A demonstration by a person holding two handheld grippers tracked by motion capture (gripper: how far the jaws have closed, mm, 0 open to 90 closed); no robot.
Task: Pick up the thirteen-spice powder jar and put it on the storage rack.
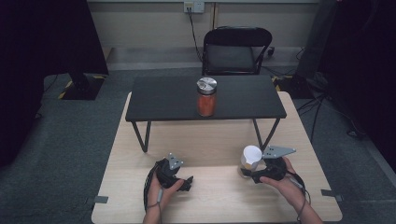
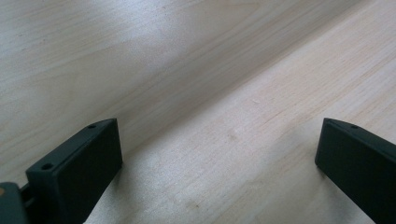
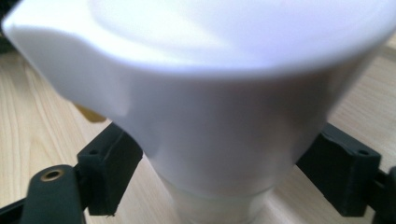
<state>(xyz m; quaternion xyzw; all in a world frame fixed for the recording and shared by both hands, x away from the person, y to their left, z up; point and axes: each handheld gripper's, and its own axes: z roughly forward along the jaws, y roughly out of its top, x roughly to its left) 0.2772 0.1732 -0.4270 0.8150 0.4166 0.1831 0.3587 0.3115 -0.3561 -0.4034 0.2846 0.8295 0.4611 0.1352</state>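
A jar with a wide white cap [image 1: 251,157] stands on the light wooden table [image 1: 210,196] at the front right. My right gripper [image 1: 247,171] reaches it from the right, and in the right gripper view its two black pads [image 3: 109,163] sit against opposite sides of the white-capped jar [image 3: 210,116], just under the cap's flare. The jar's lower body looks clear. My left gripper [image 1: 187,181] rests low over the table at the front left, held by a hand. Its jaws [image 2: 219,158] stand wide open over bare wood with nothing between them.
A low black table [image 1: 163,100] stands across the back half of the wooden table. On it is a jar of orange contents with a silver lid [image 1: 206,97]. A black folding chair [image 1: 236,49] is behind, with dark stands at both sides of the room.
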